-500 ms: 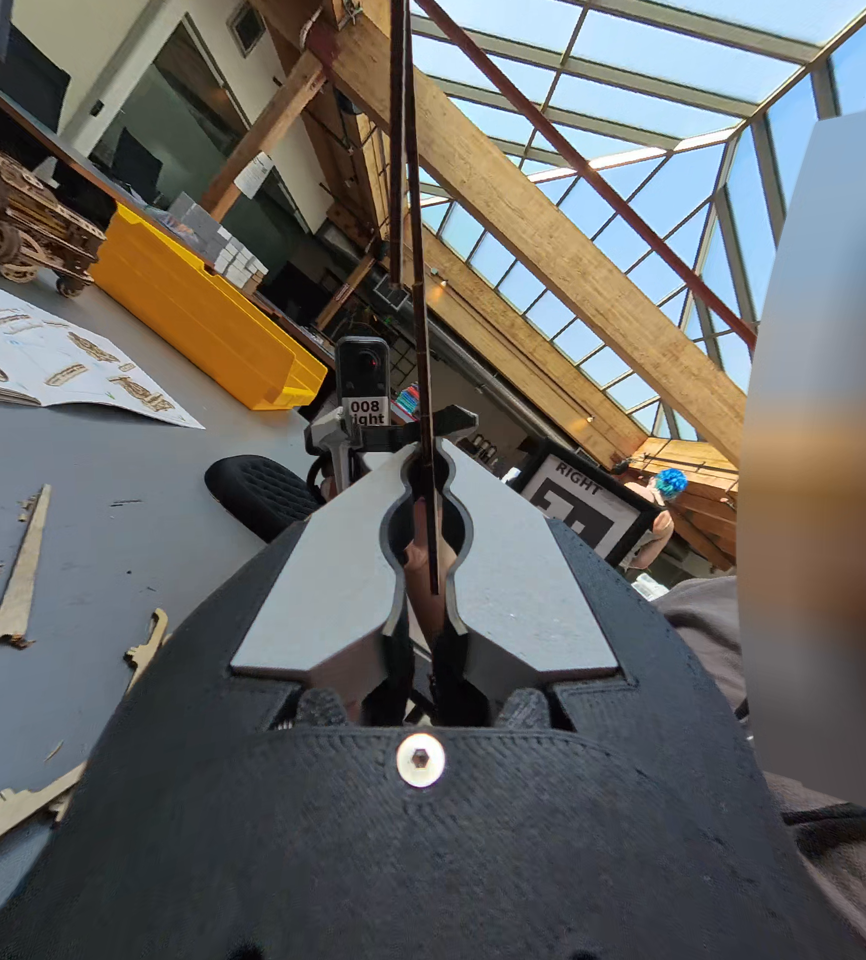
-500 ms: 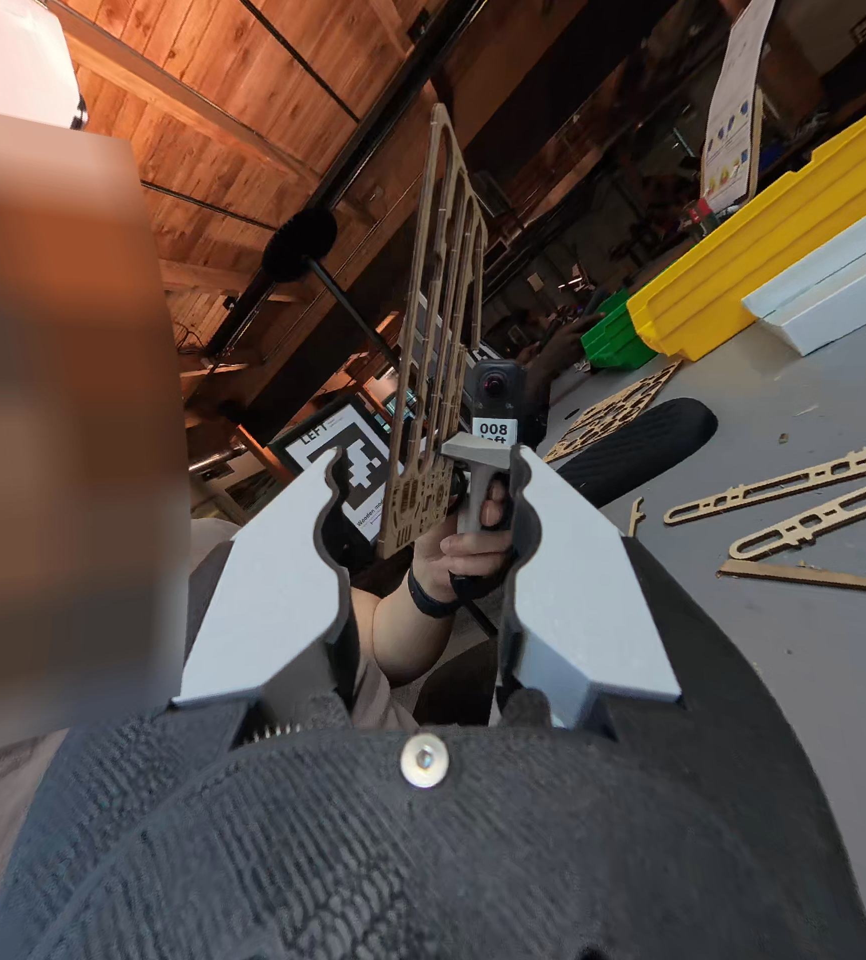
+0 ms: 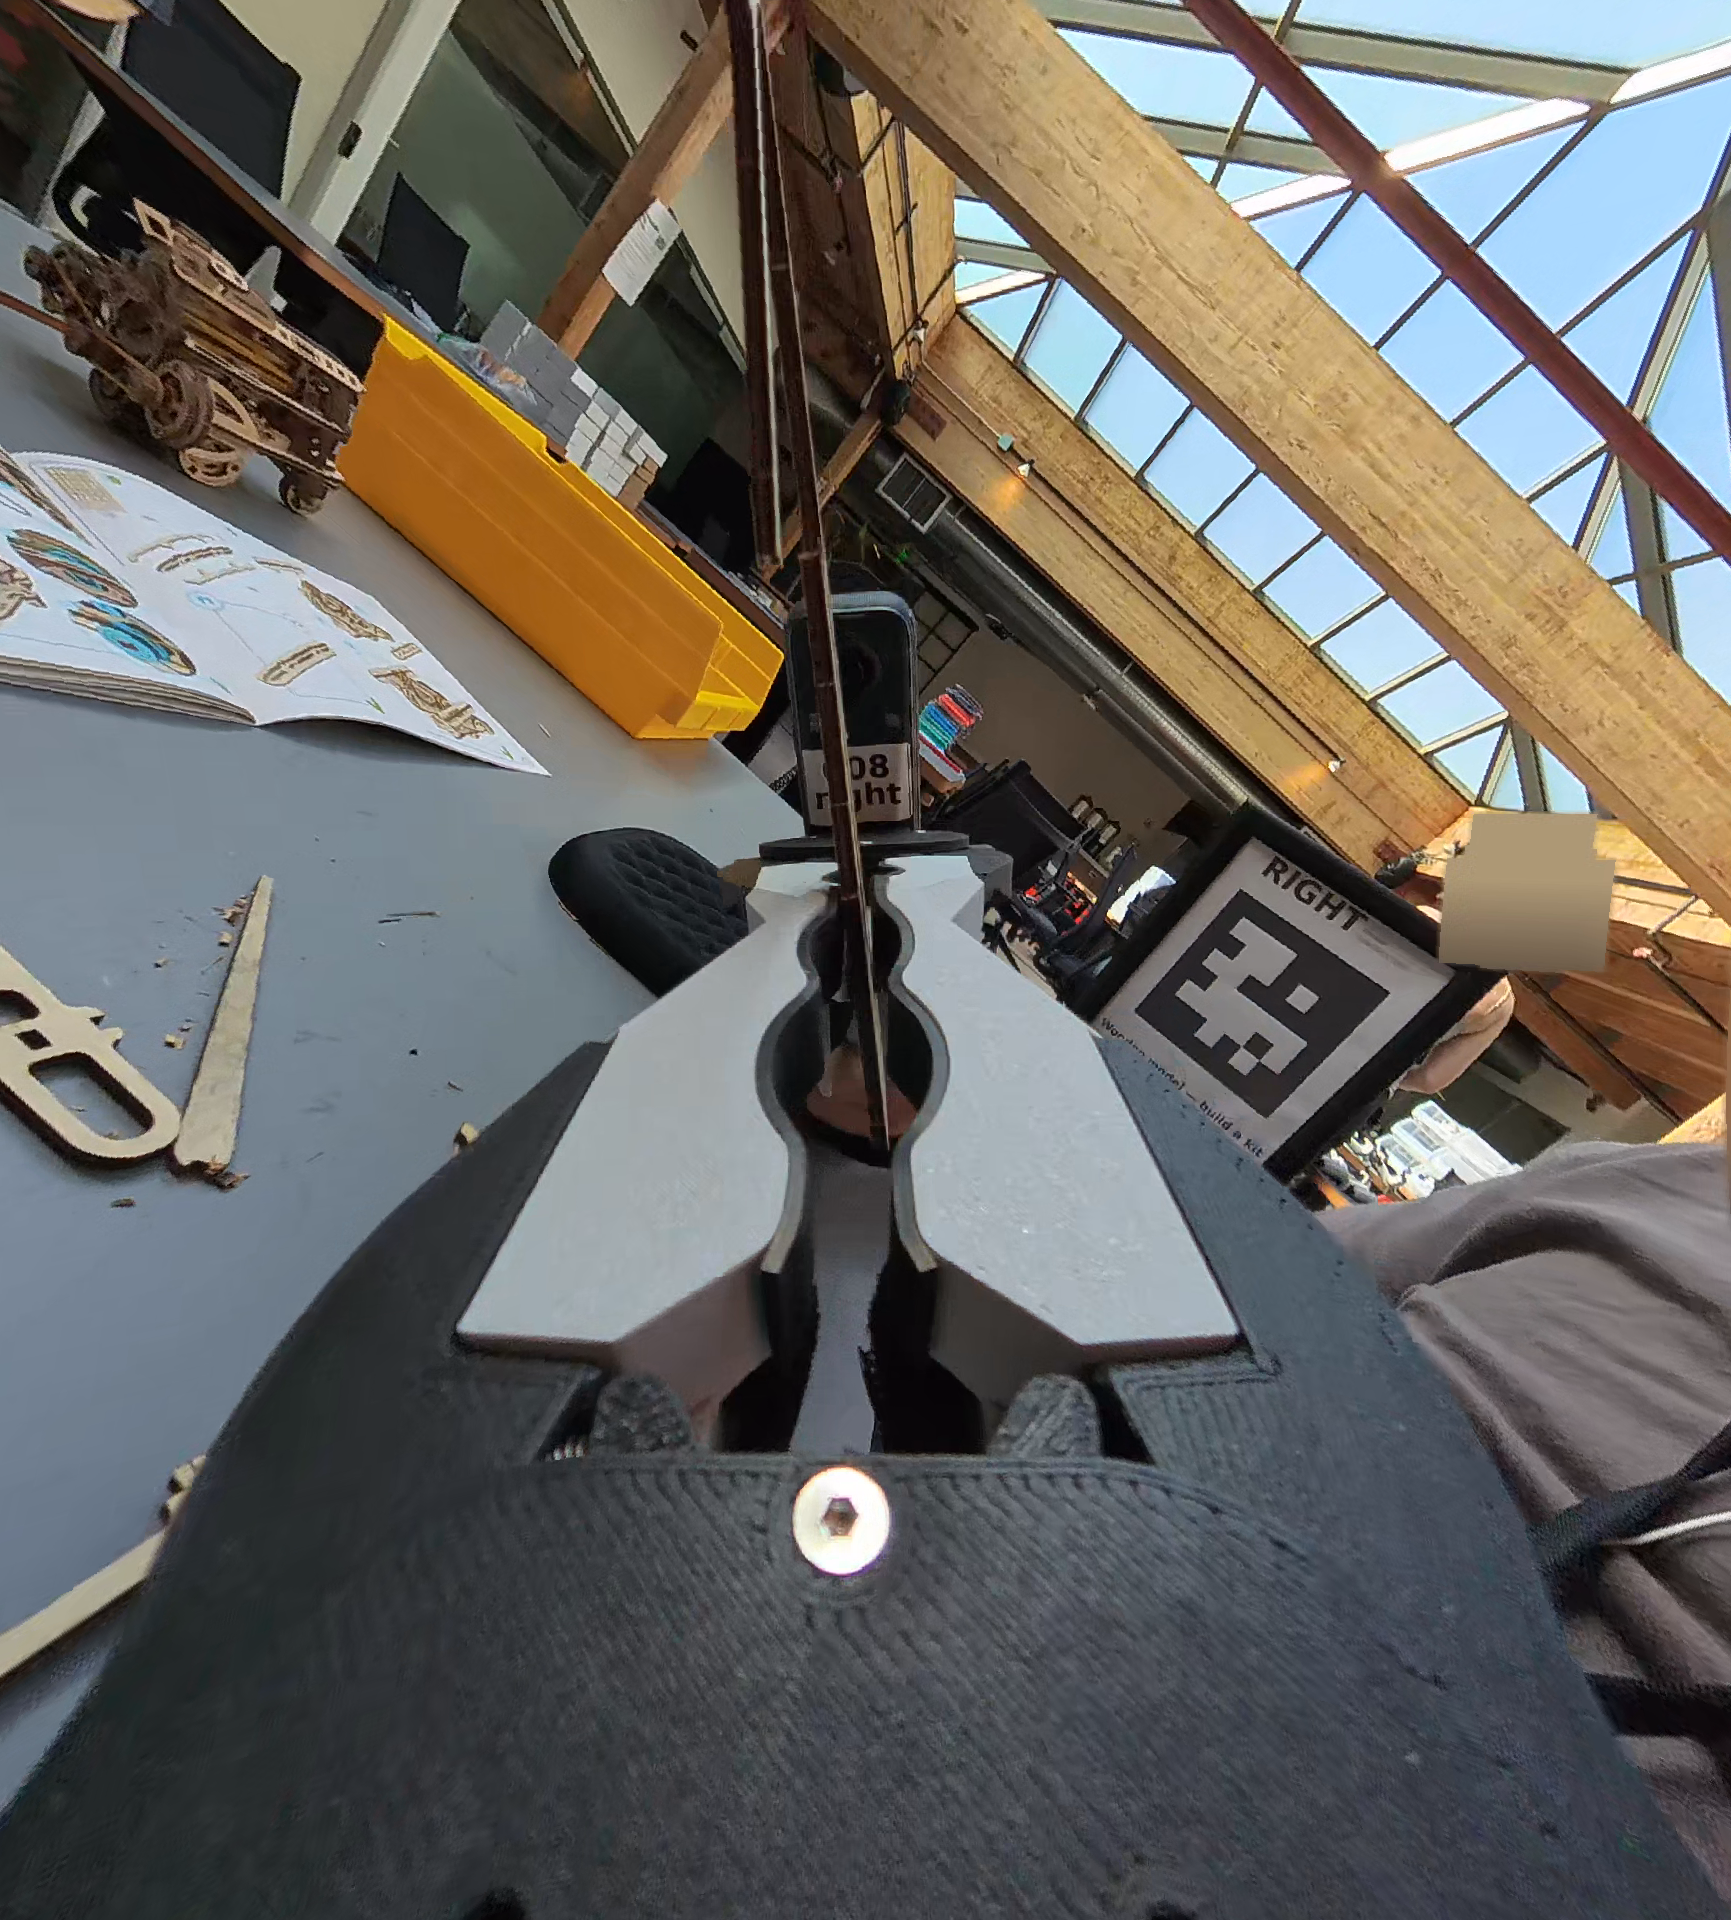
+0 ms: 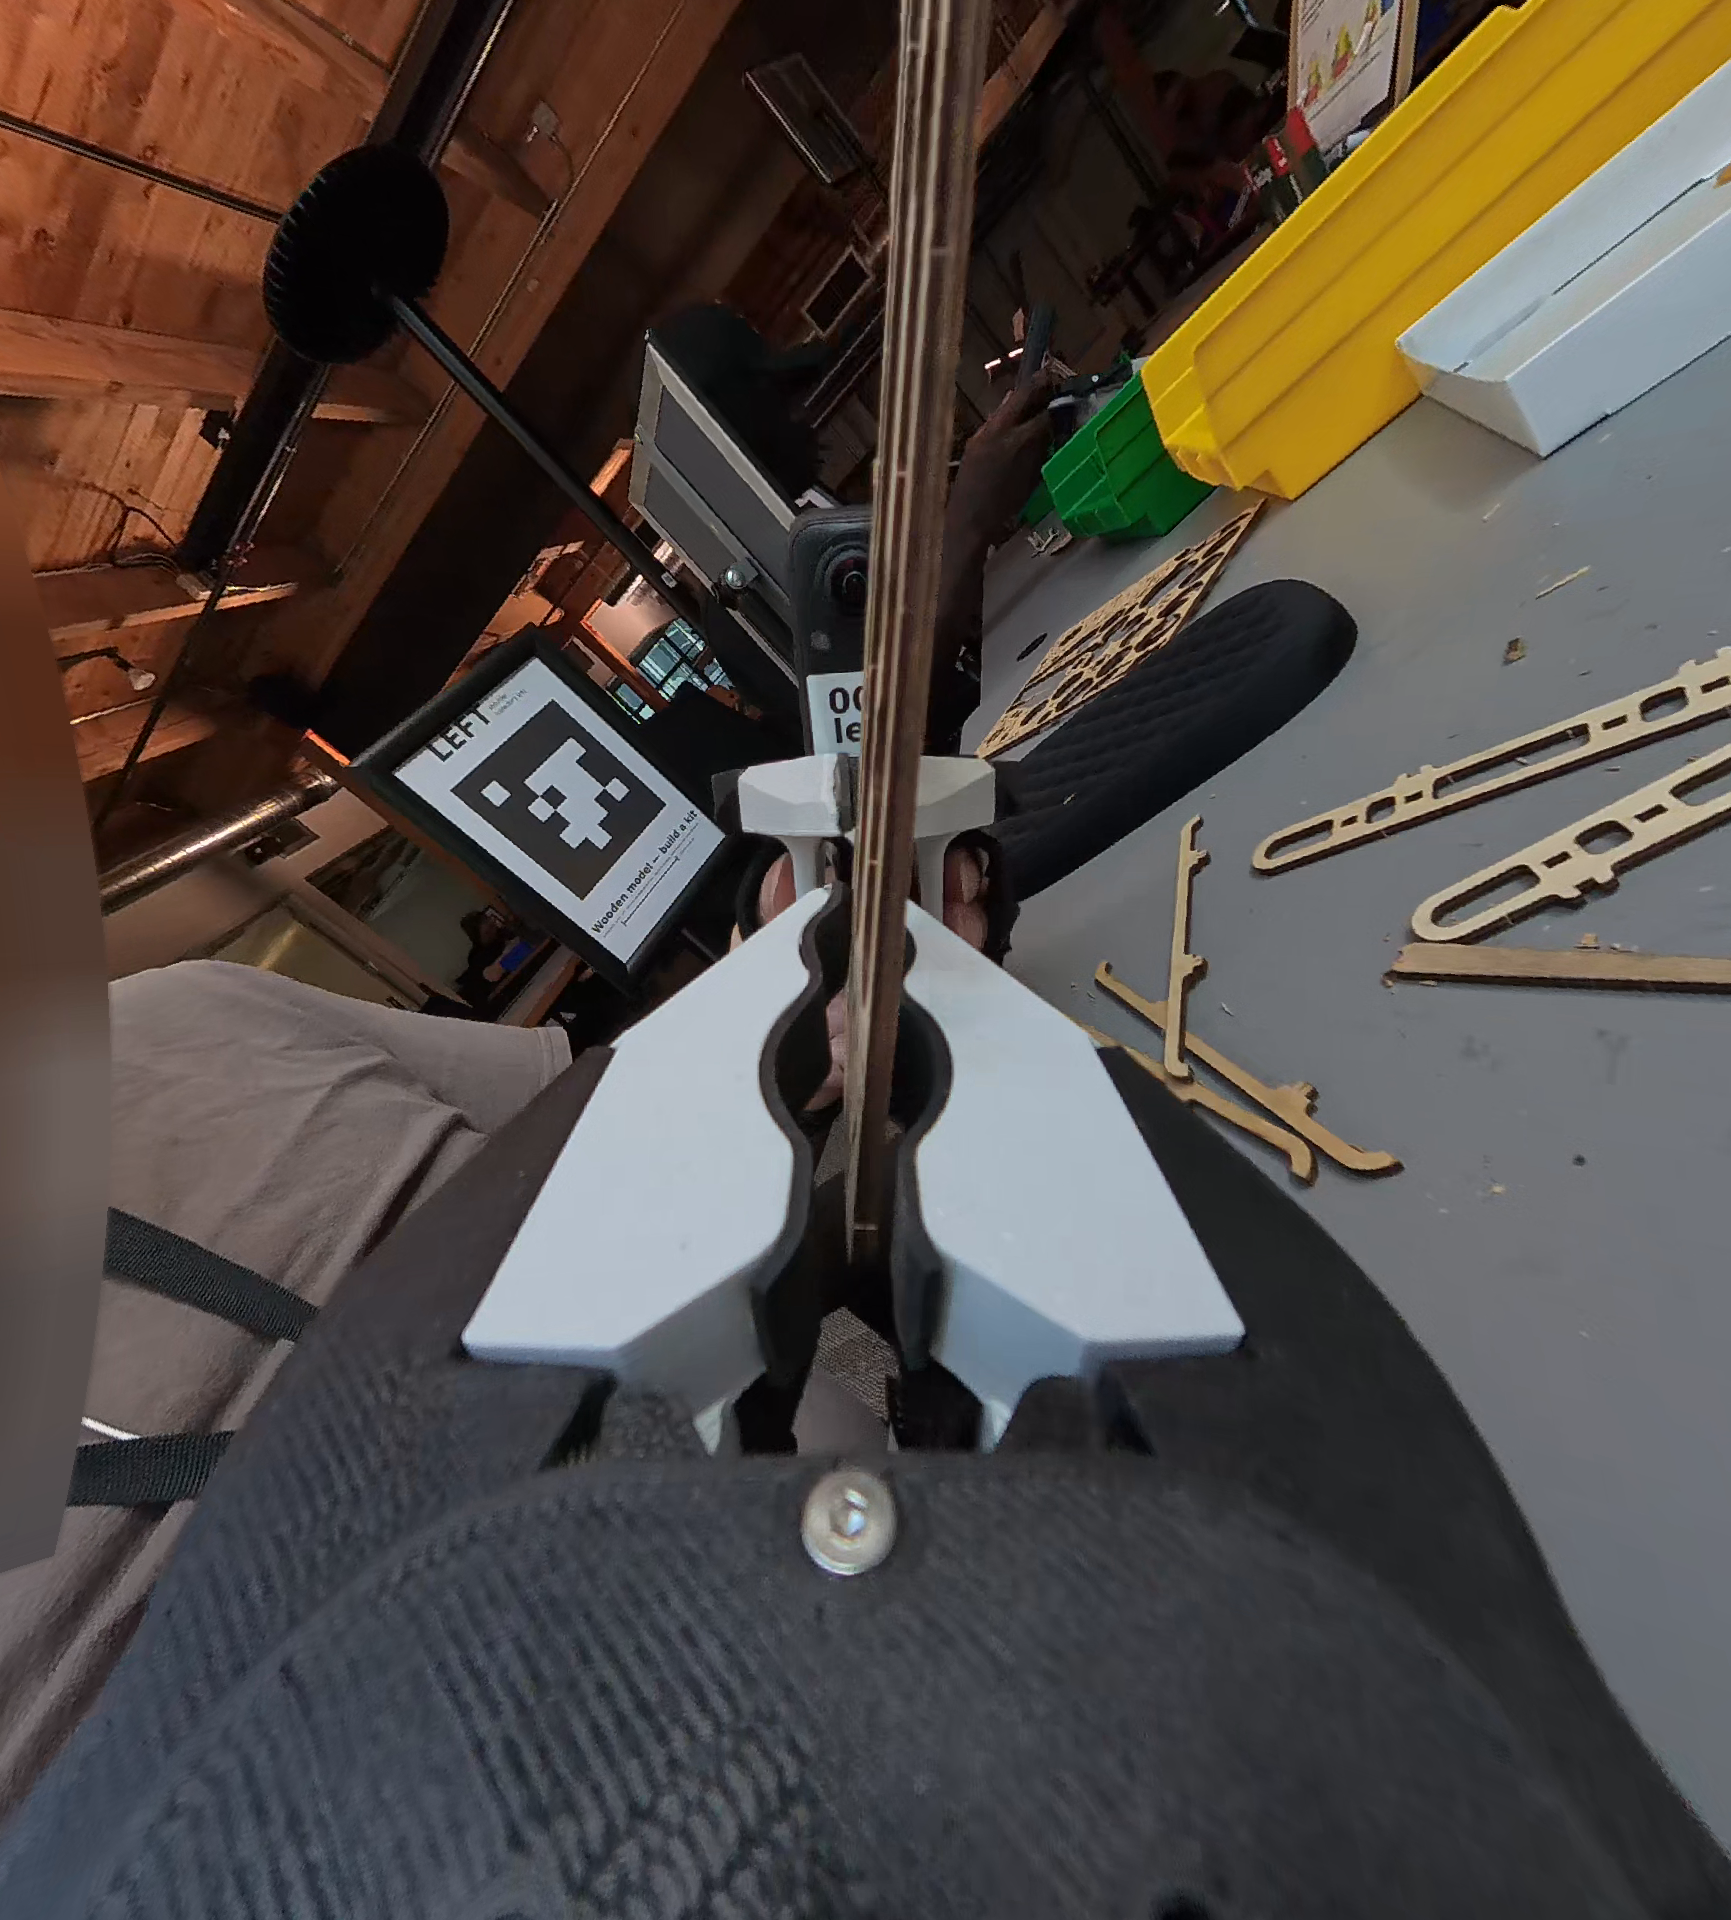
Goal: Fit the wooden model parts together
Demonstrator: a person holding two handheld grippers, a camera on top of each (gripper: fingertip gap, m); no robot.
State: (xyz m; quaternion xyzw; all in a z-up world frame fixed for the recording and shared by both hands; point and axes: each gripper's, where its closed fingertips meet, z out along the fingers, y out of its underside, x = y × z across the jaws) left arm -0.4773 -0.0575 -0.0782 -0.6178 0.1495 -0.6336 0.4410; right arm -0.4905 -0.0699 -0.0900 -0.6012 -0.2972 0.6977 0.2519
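Presently the wooden sheet stands edge-on and upright above the counter, caught between both claws at once. Right claw: fingers drawn in tight on the sheet's lower edge, which runs down the narrow gap between them. Left claw: likewise pinched on the same sheet, seen there as a thin dark line rising between its fingertips. The two claws face each other tip to tip across the sheet; each view shows the opposite claw's camera just behind the wood.

Against the earlier frames: the right claw was then spread wide, with the sheet held by the left claw alone and seen at an angle showing its face; it has since closed on the sheet, which now appears purely edge-on. The left claw's grip is unchanged.

On the counter, well apart from the sheet, lie loose slotted strips, a hooked piece and a thin sliver. Farther off: an open booklet, a built wooden model beside a yellow bin, a white tray and a green bin.
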